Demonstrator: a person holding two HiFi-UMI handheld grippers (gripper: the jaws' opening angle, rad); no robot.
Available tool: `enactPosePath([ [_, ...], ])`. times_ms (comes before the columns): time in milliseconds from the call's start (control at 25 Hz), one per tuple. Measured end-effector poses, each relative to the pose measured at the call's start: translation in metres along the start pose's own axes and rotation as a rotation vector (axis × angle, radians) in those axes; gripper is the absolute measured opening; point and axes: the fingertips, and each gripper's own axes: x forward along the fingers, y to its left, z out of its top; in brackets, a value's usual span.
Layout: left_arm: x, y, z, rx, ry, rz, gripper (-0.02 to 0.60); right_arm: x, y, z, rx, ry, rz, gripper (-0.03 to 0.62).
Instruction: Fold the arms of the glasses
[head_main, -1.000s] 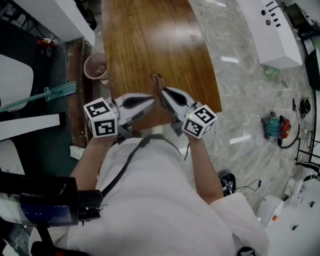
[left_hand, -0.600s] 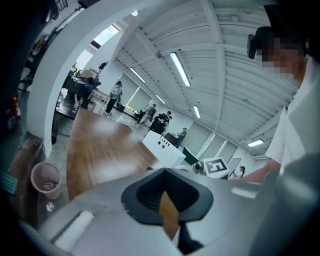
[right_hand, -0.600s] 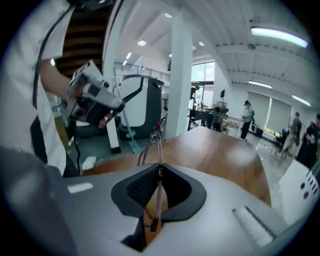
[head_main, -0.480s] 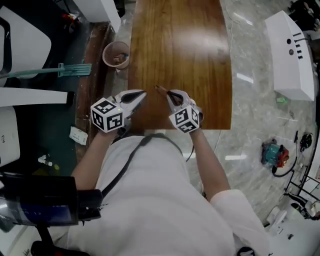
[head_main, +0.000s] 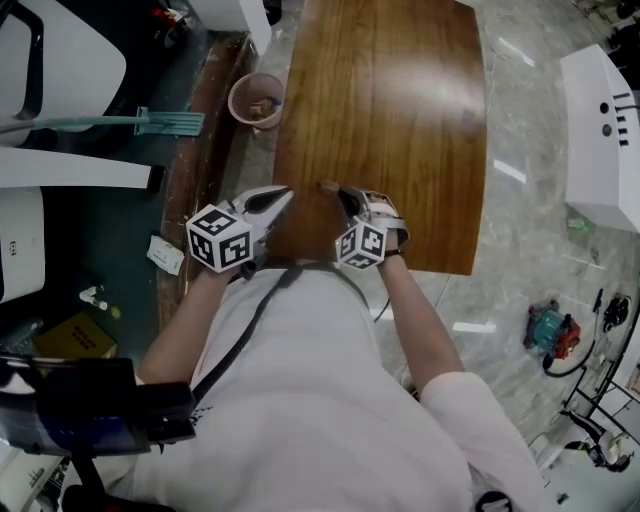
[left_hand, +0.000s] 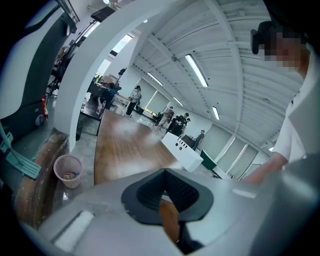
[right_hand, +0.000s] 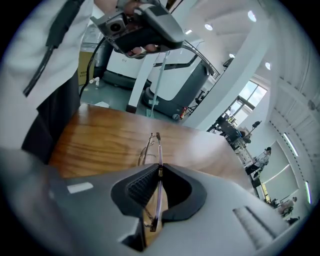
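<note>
Near the front edge of the wooden table (head_main: 400, 110), I had the right gripper (head_main: 343, 196) clamped on the glasses (right_hand: 156, 150), their front reaching out over the wood. My left gripper (head_main: 284, 194) sat closed and empty by the table's left edge, just beside. Bare wood stretched ahead; a bin (head_main: 256, 100) stood on the floor to the left, a white cabinet (head_main: 605, 120) well right

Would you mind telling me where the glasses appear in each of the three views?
Head view: glasses just left of centre, at the tip of the right gripper.
Left gripper view: not in it.
Right gripper view: centre, glasses pinched edge-on between the jaws, poking out over the wood.
Shared landmark: the wooden table, also seen ahead in the left gripper view and the right gripper view.
</note>
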Motion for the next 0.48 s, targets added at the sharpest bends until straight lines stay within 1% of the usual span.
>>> enactPosePath([
  [320,-0.007,0.006,-0.005,-0.003,0.002,0.029,0.005,0.011,0.005,-0.011,-0.062,0.025,0.009,0.033],
  [400,-0.009,0.006,-0.006,-0.003,0.003,0.032,0.005,0.014,0.010,-0.013,-0.069,0.040,0.028,0.050],
  [480,-0.010,0.005,-0.005,-0.001,-0.001,0.030,0.005,0.014,0.011,-0.013,-0.049,0.045,0.039,0.076],
])
